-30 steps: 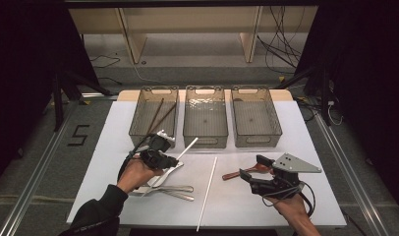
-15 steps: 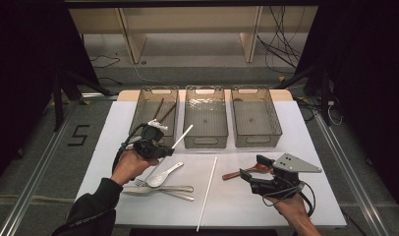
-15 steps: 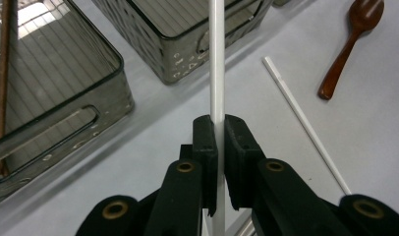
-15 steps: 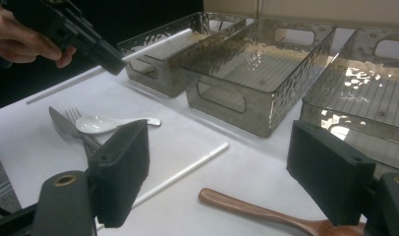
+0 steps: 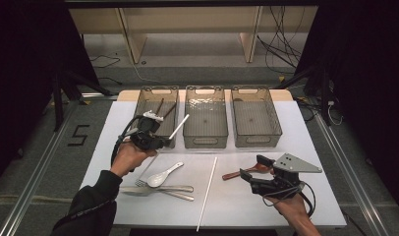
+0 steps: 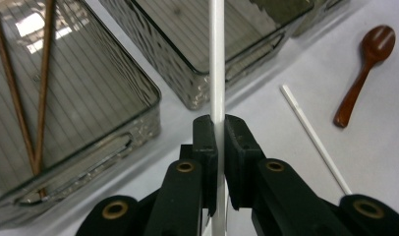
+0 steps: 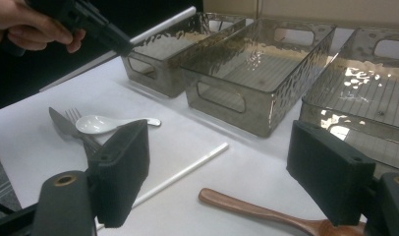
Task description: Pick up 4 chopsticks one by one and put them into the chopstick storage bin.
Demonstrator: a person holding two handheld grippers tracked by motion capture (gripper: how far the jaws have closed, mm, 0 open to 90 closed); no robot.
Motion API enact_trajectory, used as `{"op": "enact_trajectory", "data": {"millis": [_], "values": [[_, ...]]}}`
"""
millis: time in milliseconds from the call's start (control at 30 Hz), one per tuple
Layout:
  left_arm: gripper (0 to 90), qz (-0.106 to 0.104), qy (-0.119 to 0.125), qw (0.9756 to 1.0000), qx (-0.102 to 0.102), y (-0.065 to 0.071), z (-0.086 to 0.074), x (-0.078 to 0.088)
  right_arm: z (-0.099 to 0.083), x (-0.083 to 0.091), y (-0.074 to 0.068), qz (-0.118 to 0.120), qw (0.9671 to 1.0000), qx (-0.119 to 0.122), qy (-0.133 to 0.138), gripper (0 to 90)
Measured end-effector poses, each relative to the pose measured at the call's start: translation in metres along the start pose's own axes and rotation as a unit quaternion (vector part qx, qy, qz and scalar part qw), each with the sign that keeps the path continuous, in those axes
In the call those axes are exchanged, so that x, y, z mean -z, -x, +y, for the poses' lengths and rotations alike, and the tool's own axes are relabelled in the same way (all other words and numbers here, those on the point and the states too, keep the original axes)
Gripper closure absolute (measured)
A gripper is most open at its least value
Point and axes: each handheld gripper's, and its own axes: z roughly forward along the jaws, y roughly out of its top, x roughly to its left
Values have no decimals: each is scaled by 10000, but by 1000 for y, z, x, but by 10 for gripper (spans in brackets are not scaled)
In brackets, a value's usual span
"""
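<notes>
My left gripper [image 5: 162, 142] is shut on a white chopstick [image 5: 179, 126], held above the table by the front right corner of the left bin [image 5: 158, 89]. In the left gripper view the stick [image 6: 217, 59] runs straight up between the closed jaws [image 6: 218, 132]. Two brown chopsticks [image 5: 165, 109] lie in that bin. A second white chopstick [image 5: 207, 191] lies on the table's middle. My right gripper [image 5: 253, 167] rests open at the front right, with a wooden spoon [image 5: 242, 172] beside its jaws.
The middle bin [image 5: 206, 142] and the right bin [image 5: 259, 140] stand at the back. A white spoon [image 5: 163, 174], a fork and a knife [image 5: 158, 189] lie front left. Bare white tabletop [image 5: 227, 162] stretches in front of the bins.
My left gripper has risen and moved back toward the left bin, carrying the white chopstick. The right gripper has stayed put.
</notes>
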Motion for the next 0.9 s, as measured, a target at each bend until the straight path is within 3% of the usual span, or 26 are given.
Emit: {"op": "enact_trajectory", "data": {"millis": [100, 300, 600, 900], "values": [[842, -14, 203, 9998, 71, -7, 6, 3, 0, 0, 0, -7, 10000, -1, 13, 248], [841, 165, 506, 9983, 228, -27, 18, 11, 0, 0, 1, 1, 10000, -25, 14, 248], [840, 381, 615, 9971, 228, -47, 32, 14, 0, 0, 1, 5, 10000, -23, 19, 248], [840, 575, 824, 9940, 434, -80, 54, 12, 0, 1, 2, 5, 10000, -42, 26, 248]]}}
